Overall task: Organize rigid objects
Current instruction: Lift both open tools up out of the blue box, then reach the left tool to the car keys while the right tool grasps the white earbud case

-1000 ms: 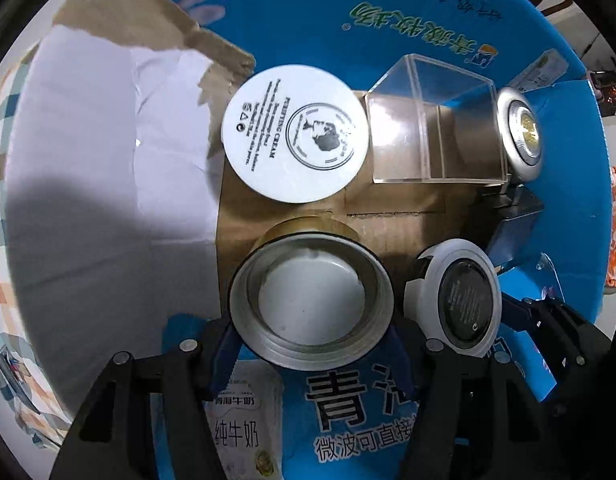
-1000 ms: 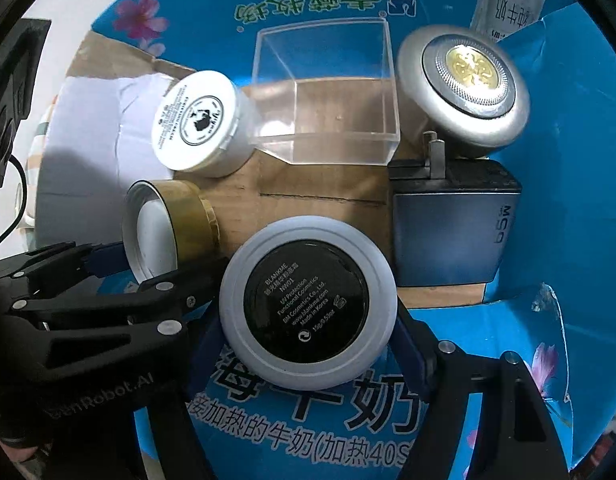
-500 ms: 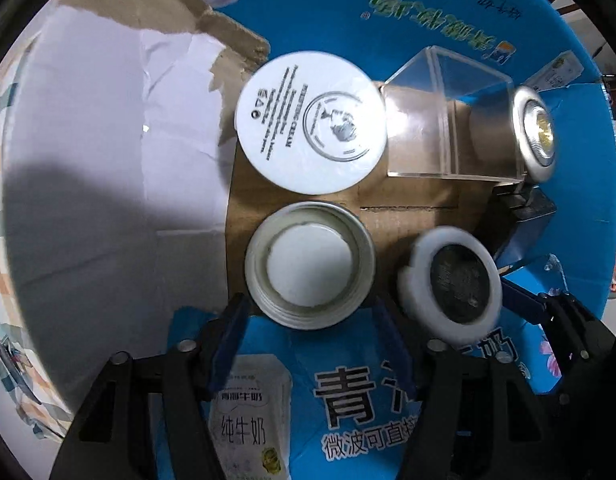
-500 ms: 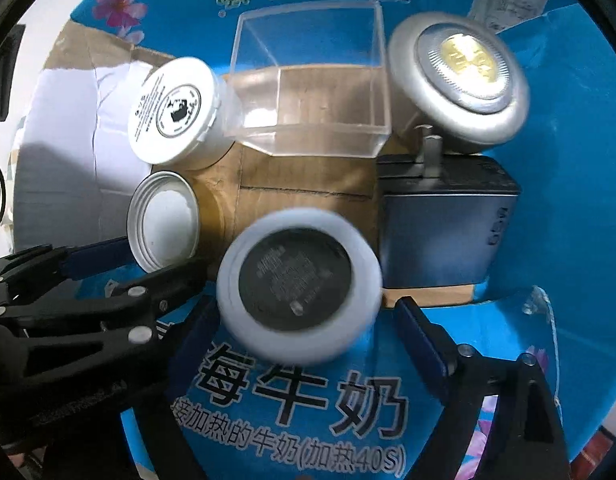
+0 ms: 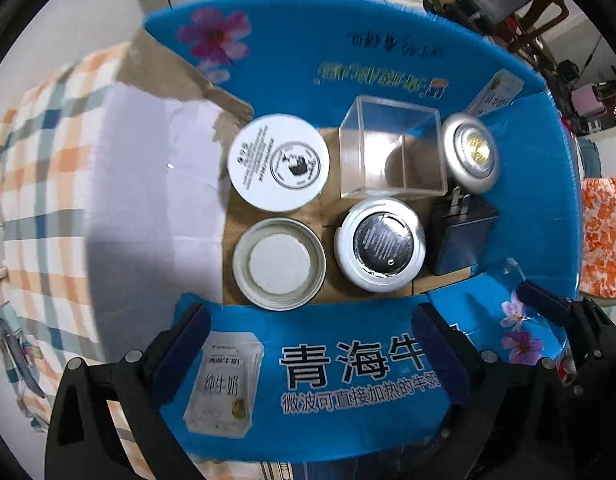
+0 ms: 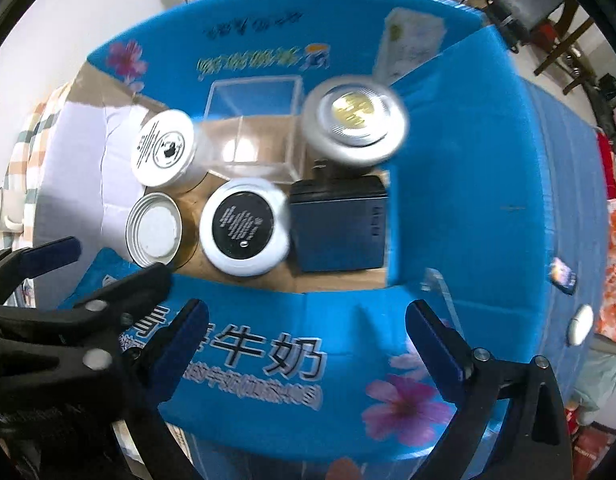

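Left wrist view: inside blue cardboard milk box (image 5: 388,64) printed "青海牛", round white compact with black label (image 5: 380,245) flat beside upturned silver lid (image 5: 279,264). Label print unreadable. Left gripper (image 5: 308,354) and right gripper (image 6: 308,346) both spread wide, empty.

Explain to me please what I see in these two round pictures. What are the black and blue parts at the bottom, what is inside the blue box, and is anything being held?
There is no robot here. A person holds one two-finger gripper in each hand, and a wide-angle camera on each gripper looks forward along its fingers. That is why both pictures look round and bent.

One picture comes from the left gripper, the other from the right gripper. The black arms with blue pads at the bottom are their fingers.

Both cameras look down into a blue cardboard box with printed Chinese text. Inside it lie six things: a white jar with a printed lid, a clear plastic cube, a silver round light, a metal lid lying open side up, a white compact with a black centre and a dark charger plug.

Both grippers are open and hold nothing; every object rests in the box.
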### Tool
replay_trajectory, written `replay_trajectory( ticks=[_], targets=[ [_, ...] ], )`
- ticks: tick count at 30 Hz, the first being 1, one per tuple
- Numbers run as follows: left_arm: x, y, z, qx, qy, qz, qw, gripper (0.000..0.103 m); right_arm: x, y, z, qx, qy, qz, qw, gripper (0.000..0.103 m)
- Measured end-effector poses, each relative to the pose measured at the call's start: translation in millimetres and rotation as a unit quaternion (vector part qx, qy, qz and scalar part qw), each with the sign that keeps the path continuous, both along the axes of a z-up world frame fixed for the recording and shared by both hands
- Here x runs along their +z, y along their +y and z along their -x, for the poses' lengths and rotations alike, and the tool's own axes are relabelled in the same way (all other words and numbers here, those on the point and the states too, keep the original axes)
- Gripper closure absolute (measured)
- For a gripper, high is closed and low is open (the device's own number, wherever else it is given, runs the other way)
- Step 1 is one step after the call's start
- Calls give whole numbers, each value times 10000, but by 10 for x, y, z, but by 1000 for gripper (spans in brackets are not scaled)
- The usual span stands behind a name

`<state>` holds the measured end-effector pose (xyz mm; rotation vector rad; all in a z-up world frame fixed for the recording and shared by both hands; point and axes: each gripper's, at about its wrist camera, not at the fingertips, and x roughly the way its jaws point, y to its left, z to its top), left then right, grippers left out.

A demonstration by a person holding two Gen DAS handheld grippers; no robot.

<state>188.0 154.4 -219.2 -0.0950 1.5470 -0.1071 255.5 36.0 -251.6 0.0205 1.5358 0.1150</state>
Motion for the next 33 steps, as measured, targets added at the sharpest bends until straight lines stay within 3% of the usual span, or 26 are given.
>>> replay_trajectory(
  ticks=[6, 18, 26, 33],
  targets=[
    [390, -324, 55, 93, -478, -178, 9987, 0, 344, -178, 152, -94, -387, 98, 9992, 2],
    [1164, -289, 390, 350, -1469, -385, 9878, 0, 1087, -477, 518, -82, -1029, -157, 9945, 2],
    [1564, -348, 611, 373, -1851, -467, 9809, 0, 1618, -565, 752, 3, -1416, -428, 9890, 2],
    [1730, -427, 747, 405, -1997, -491, 9778, 0, 1878, -594, 888, 114, -1617, -577, 9851, 2]
  ],
)
